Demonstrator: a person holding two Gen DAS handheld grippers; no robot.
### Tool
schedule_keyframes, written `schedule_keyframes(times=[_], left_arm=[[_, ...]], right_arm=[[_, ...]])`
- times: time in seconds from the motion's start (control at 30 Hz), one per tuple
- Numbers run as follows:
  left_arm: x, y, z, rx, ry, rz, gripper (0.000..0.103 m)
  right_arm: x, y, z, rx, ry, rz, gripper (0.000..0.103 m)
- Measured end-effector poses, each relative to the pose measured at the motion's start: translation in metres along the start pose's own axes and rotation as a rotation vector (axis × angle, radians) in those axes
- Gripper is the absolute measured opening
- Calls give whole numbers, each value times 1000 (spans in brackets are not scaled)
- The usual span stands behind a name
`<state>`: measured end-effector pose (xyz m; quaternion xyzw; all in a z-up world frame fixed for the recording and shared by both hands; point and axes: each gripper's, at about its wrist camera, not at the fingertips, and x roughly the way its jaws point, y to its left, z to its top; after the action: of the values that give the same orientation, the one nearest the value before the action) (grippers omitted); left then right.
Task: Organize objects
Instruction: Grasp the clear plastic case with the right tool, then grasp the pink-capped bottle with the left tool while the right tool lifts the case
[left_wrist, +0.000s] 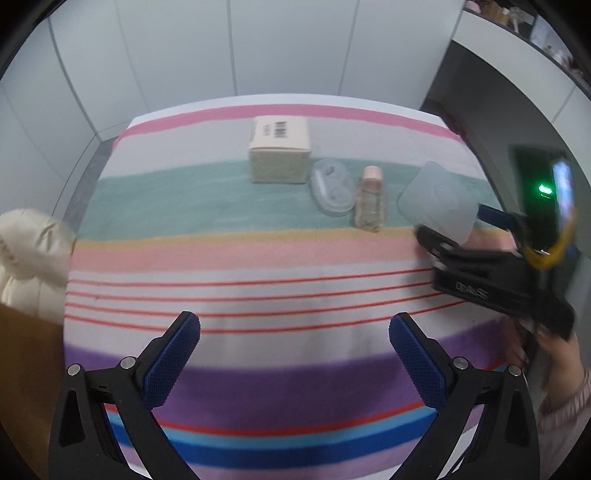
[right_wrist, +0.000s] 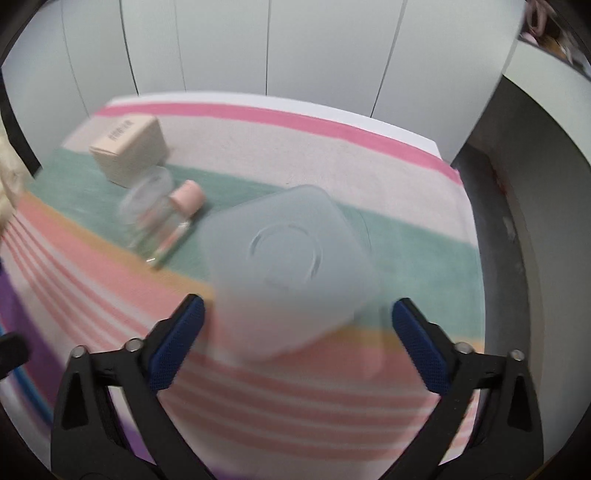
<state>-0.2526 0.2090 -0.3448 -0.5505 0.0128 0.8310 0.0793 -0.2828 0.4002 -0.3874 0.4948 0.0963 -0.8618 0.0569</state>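
The right claw has its blue-padded jaws spread wide, with the near edge of a frosted translucent square plastic container lying between them; neither pad presses on it, and blur hides whether either one touches it. The left claw is likewise wide apart and holds nothing, hanging over the thin red stripes of the striped cloth that covers the desk.

On the teal band beyond, just left of the container, a small clear bottle with a pink cap lies on its side. Just beside it rests a clear oval plastic case, and next to that stands a cream cardboard box with a barcode on top. From the left wrist view, the right claw's black body sits at the container's near corner, a hand gripping it. A cream padded garment shows at the desk's left edge.
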Motion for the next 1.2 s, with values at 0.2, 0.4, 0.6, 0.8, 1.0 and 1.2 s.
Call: schedule_keyframes(times=[0.2, 0.4, 0.6, 0.8, 1.0, 1.2], left_arm=[[17, -15, 20, 27, -4, -100, 99], [45, -41, 63, 33, -14, -113, 91], [78, -67, 79, 0, 10, -66, 54], [79, -75, 77, 31, -18, -58, 28], [76, -77, 76, 38, -13, -21, 28], [54, -72, 73, 41, -32, 1, 28]], right_arm=[[-11, -9, -2, 9, -58, 8, 90], [-29, -48, -30, 168, -57, 9, 89], [-40, -72, -52, 247, -38, 19, 89], [-49, -72, -55, 244, -44, 30, 89], [-62, -64, -51, 229, -61, 43, 89], [-78, -50, -43, 204, -85, 45, 88]])
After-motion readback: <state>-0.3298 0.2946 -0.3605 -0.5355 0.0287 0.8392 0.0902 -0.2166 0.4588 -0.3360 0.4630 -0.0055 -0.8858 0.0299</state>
